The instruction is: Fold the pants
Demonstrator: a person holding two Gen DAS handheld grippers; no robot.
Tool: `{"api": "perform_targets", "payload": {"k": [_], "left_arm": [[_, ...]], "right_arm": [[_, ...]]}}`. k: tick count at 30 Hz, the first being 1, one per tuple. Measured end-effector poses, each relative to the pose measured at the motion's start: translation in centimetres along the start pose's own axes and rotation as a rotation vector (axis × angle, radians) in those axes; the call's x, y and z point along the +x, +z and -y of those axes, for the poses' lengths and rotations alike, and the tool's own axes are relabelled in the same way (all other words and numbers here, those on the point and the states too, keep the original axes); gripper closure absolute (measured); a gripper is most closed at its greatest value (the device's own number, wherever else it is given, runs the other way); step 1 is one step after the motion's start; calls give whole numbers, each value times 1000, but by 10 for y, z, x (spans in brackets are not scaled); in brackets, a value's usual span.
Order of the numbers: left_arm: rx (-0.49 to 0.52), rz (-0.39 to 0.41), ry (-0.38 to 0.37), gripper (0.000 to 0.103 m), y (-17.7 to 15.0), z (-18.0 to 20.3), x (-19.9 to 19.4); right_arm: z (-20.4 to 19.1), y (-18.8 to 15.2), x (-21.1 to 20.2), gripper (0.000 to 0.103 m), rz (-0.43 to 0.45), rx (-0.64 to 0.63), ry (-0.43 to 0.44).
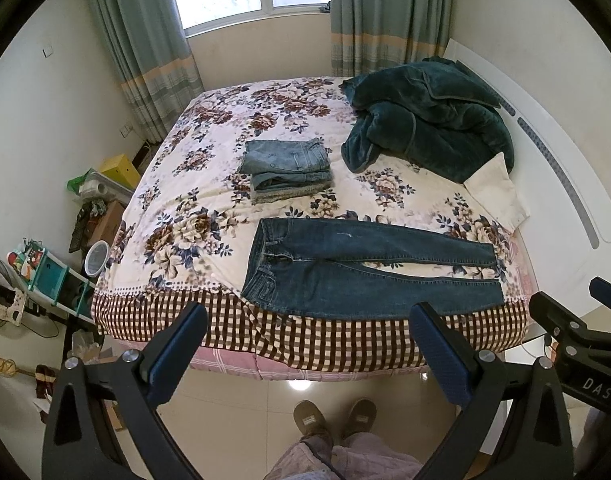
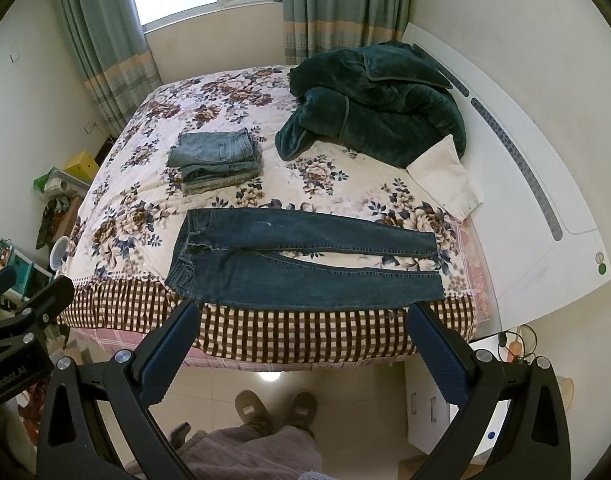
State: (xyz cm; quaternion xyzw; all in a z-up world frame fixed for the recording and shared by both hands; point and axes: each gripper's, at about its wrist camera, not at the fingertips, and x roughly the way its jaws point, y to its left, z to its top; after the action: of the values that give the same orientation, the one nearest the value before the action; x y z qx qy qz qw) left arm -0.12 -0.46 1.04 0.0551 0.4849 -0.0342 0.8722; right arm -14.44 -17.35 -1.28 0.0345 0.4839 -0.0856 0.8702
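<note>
Sprawling across both views, the bed [image 1: 177,184] carries everything under its floral cover, and places here are given from the jeans [image 1: 369,276]. These dark jeans lie flat and unfolded along the bed's near edge, waistband to the left, both legs running right with a narrow gap between them. Judging from this, the folding of this pair has not begun: no crease is made and nothing grips the cloth. What is left looks like the whole job, likely laying one leg over the other and then doubling the length.

Beyond the jeans and to their right sits a heaped dark green blanket [image 1: 429,120], well apart from them. A cream garment [image 1: 497,192] pokes out from under it, nearer the leg ends but not touching them. Straight beyond the waistband, a stack [image 1: 289,170] of folded lighter jeans rests, apart from the dark pair; it suggests earlier pairs are done. None of these seems to block a fold made in place.

The left tongs [image 1: 305,356] hover short of the bed's near edge, spread wide and holding nothing. The right tongs [image 2: 301,356] hang likewise, spread and empty, short of the jeans.
</note>
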Motion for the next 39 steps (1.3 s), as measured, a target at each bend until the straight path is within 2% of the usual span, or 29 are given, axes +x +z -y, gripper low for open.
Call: {"api": "perform_targets", "payload": {"k": [6, 16, 39], "left_arm": [[-2, 2, -2, 0, -1, -1, 0], [-17, 22, -5, 0, 15, -13, -7], [-16, 30, -11, 0, 18, -10, -14]], "right_arm": [[-5, 2, -6, 0, 8, -7, 4], [-8, 10, -14, 0, 22, -14, 7], [-4, 10, -21, 0, 41, -13, 10]]}}
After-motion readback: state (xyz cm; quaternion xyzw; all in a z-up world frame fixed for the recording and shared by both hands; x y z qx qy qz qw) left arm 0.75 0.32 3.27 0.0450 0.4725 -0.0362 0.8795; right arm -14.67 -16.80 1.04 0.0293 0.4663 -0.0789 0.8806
